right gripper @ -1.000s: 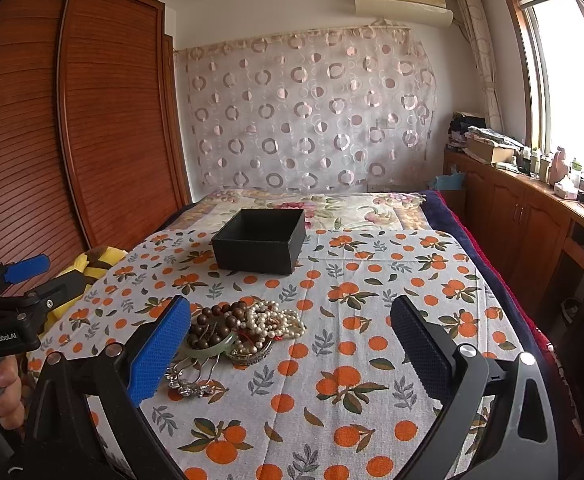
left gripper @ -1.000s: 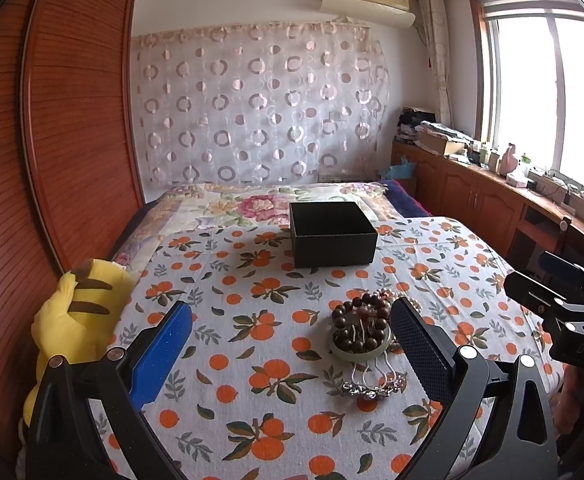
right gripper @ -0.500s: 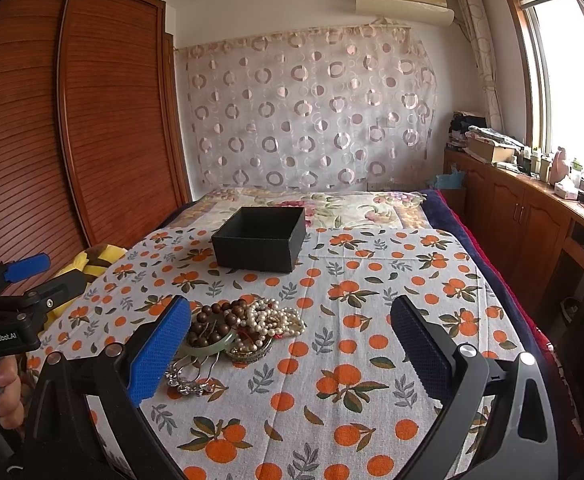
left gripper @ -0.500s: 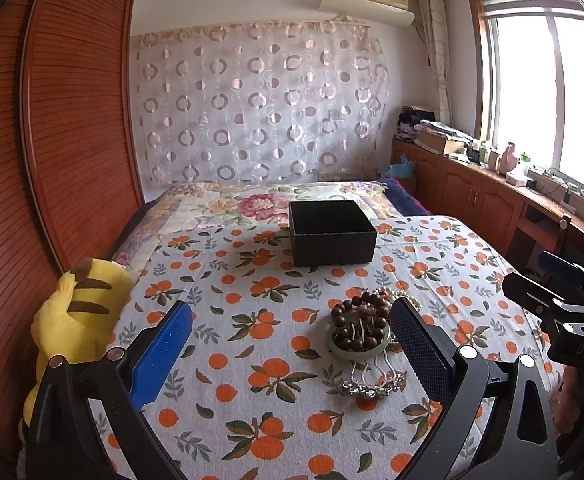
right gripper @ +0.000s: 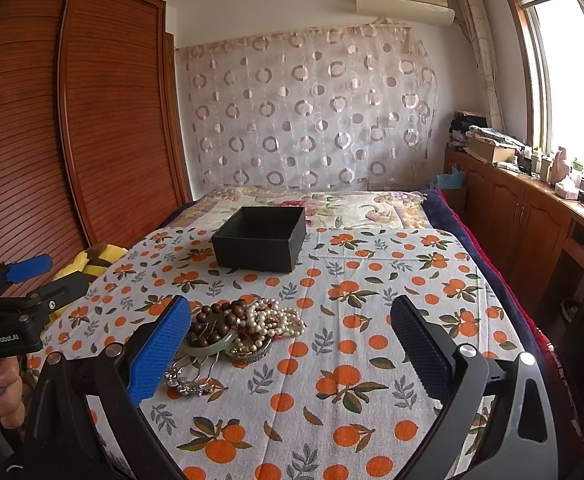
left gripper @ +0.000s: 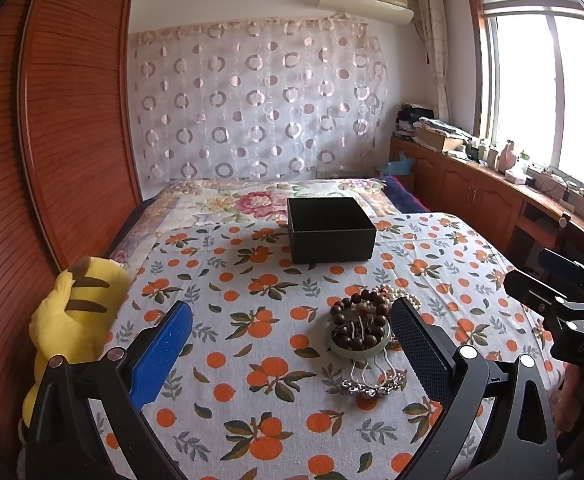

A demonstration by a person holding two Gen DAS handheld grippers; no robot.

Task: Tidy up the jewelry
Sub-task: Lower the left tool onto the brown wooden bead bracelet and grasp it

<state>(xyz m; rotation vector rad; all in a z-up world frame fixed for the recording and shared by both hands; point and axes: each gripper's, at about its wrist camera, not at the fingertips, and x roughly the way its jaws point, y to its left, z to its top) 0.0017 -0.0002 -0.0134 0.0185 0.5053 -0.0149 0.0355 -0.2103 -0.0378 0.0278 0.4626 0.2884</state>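
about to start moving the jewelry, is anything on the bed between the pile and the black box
Nothing visible is. The jewelry pile sits on the orange-print sheet, and only bare sheet lies between it and the open black box farther back. Both hand-held grippers are open and empty.

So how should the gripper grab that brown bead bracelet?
Probably pinch the brown bead bracelet at its far loop, where the round beads arch free of the green bangle beneath it. Come straight down from above: it lies flat in the pile, with the pearl strands touching its right side. The left gripper, wide open, looks nearest.
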